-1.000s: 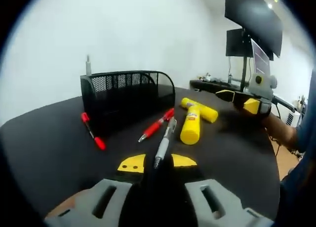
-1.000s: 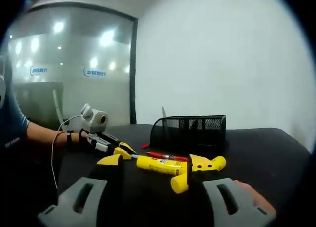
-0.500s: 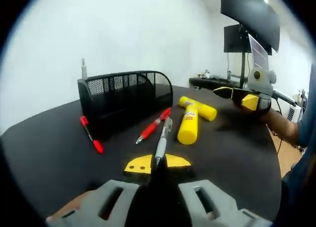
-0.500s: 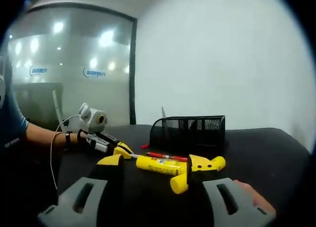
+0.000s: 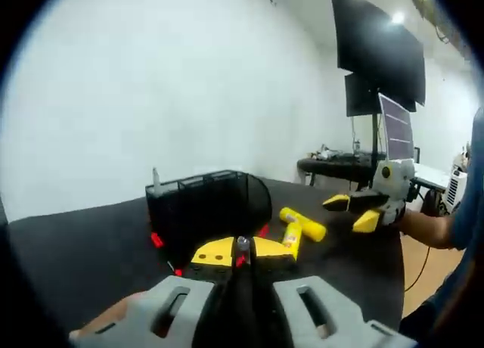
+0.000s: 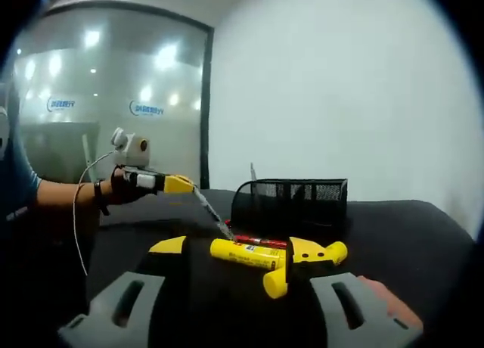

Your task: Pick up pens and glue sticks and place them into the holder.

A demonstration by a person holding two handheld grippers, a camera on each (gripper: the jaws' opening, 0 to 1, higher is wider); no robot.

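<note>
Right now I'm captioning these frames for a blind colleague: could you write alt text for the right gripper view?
The left gripper holds a grey pen lifted off the black table, tip slanting down toward a black mesh holder. Two yellow glue sticks and a red pen lie before the right gripper's open jaws.

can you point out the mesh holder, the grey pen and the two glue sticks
mesh holder point(image 6: 291, 200), right gripper view, on its front mesh wall
grey pen point(image 6: 209, 211), right gripper view, mid-barrel, hanging from the left gripper point(image 6: 181, 184)
glue sticks point(image 6: 243, 254), right gripper view, on the label of the nearer stick
</note>
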